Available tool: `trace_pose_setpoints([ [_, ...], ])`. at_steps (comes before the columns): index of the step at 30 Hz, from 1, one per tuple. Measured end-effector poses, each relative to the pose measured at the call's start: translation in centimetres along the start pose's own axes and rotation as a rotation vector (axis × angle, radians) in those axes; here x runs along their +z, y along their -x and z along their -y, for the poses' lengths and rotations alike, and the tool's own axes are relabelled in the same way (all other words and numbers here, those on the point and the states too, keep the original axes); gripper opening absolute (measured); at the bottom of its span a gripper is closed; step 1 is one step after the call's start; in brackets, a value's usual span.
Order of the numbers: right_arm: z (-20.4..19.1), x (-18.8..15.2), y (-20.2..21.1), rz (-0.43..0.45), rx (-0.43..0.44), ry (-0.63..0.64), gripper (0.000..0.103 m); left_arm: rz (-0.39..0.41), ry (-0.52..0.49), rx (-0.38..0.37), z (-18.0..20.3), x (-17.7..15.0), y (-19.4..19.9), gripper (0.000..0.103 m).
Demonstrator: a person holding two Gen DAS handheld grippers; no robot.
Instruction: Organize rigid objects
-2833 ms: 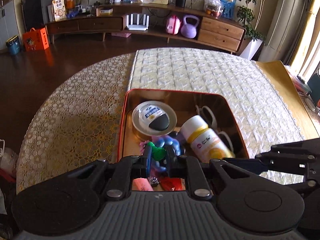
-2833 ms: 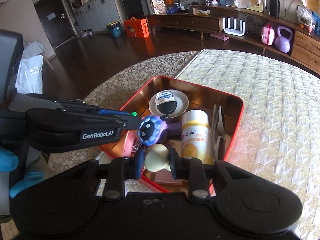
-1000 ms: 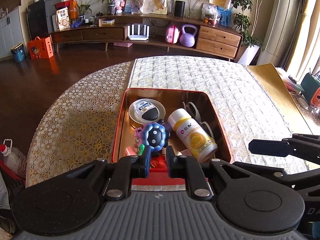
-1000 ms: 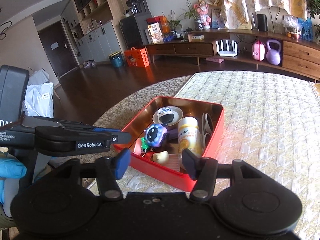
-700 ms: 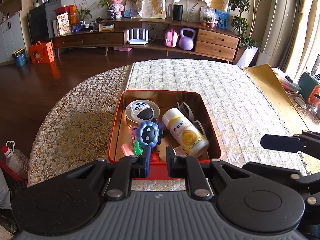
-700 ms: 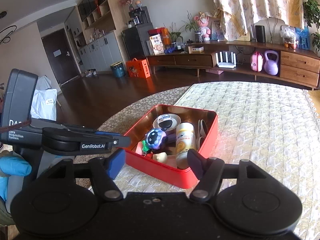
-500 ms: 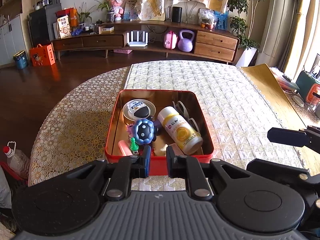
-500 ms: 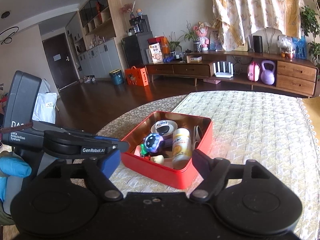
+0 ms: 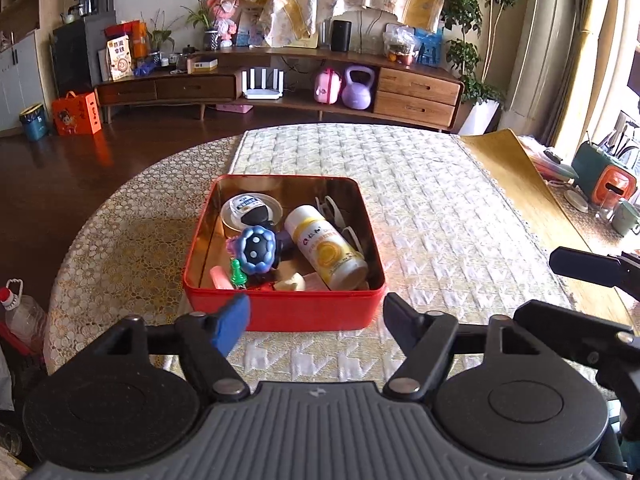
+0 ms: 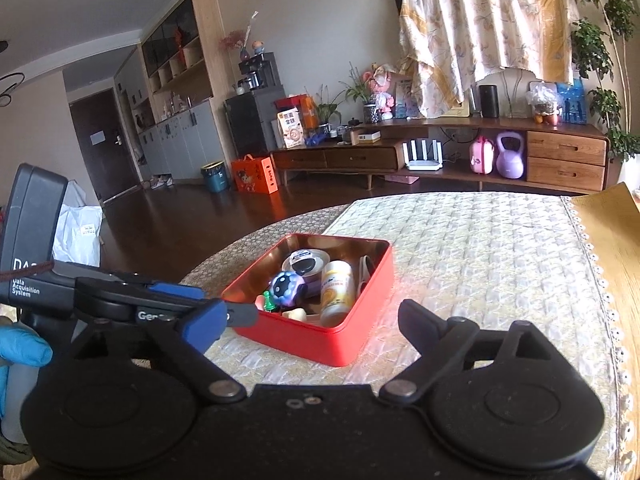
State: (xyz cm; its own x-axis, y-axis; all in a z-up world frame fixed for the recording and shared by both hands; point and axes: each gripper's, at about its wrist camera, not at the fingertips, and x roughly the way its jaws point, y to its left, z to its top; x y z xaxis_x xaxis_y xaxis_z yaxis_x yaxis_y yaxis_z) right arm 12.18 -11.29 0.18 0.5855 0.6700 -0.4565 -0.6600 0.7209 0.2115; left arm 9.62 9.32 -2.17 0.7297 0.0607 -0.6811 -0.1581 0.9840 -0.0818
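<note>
A red tin box (image 9: 280,312) (image 10: 312,342) sits on the round table. In it lie a white and yellow bottle (image 9: 324,246) (image 10: 338,290), a blue flower-shaped toy (image 9: 256,250) (image 10: 286,288), a round tape-like tin (image 9: 250,212), a green pin (image 9: 237,274) and a cream piece (image 9: 290,282). My left gripper (image 9: 316,316) is open and empty, held just in front of the box's near wall. My right gripper (image 10: 312,320) is open and empty, drawn back from the box's near right corner.
The table has a gold lace cloth (image 9: 120,240) on the left and a white quilted runner (image 9: 420,200). The left gripper shows in the right wrist view (image 10: 240,316). A low wooden cabinet (image 9: 280,88) stands across the room. A plastic bottle (image 9: 20,312) stands on the floor at left.
Both grippers have pulled back from the box, leaving the toy and the cream piece inside. The left gripper, shut half a second ago, is now open. The right gripper has opened wider.
</note>
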Motion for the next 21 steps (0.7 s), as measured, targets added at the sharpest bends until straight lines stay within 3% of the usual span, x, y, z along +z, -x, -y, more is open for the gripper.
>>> trace_pose_setpoints([
  [5, 0.6, -0.3, 1.0, 0.027, -0.025, -0.012, 0.099, 0.009, -0.005, -0.008, 0.6, -0.3, 0.6, 0.086],
  [8, 0.6, -0.6, 1.4, 0.043, -0.036, -0.011, 0.101, 0.023, 0.008, -0.031, 0.7, -0.4, 1.0, 0.103],
  [16, 1.1, -1.0, 2.4, 0.075, -0.057, -0.018, 0.102, 0.064, -0.009, -0.023, 1.7, -0.8, 2.1, 0.103],
  [21, 1.5, -1.2, 3.2, 0.099, -0.061, -0.04, 0.103, 0.083, -0.018, 0.038, 2.2, -1.0, 2.9, 0.103],
])
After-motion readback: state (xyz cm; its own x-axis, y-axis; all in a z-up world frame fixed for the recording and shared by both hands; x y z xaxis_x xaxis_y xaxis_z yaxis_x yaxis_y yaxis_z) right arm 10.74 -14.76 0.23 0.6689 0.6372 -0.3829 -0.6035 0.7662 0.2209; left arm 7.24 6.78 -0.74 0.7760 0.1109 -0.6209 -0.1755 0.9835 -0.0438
